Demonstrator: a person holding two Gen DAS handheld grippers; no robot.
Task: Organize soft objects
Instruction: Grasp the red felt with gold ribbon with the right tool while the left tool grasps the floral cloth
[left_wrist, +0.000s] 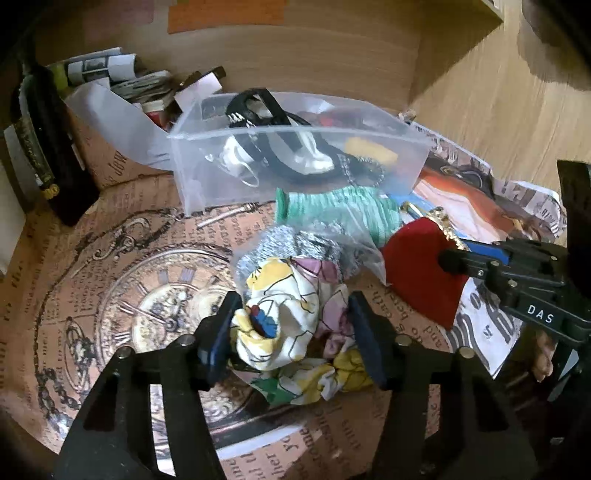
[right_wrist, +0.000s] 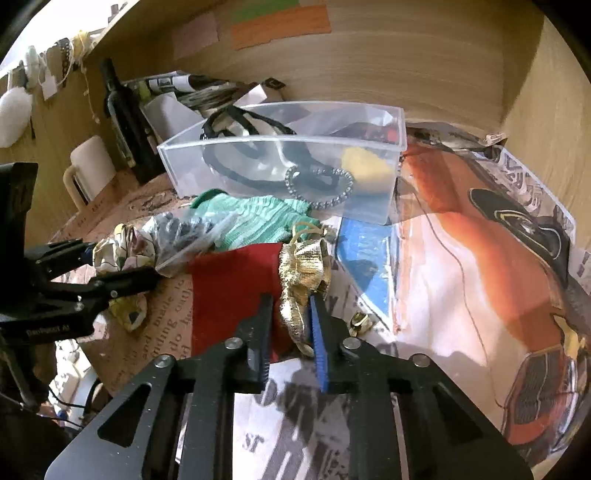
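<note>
My left gripper (left_wrist: 291, 314) is shut on a floral scrunchie (left_wrist: 291, 295), white with yellow and pink, resting on the paper-covered table; it also shows in the right wrist view (right_wrist: 122, 251). My right gripper (right_wrist: 291, 306) is shut on the gold-trimmed neck of a red pouch (right_wrist: 229, 284), seen from the left wrist view (left_wrist: 417, 269) to the right of the scrunchie. A green knitted cloth (left_wrist: 351, 210) and a clear bag with grey fabric (left_wrist: 288, 240) lie behind. A clear plastic bin (left_wrist: 295, 155) holds black and white hair bands and a yellow item.
A dark bottle (left_wrist: 44, 147) stands at the far left beside rolled papers (left_wrist: 99, 68). A white mug (right_wrist: 88, 166) sits left of the bin. A wooden wall (right_wrist: 369, 66) closes the back and right. Printed papers (right_wrist: 461, 258) cover the table.
</note>
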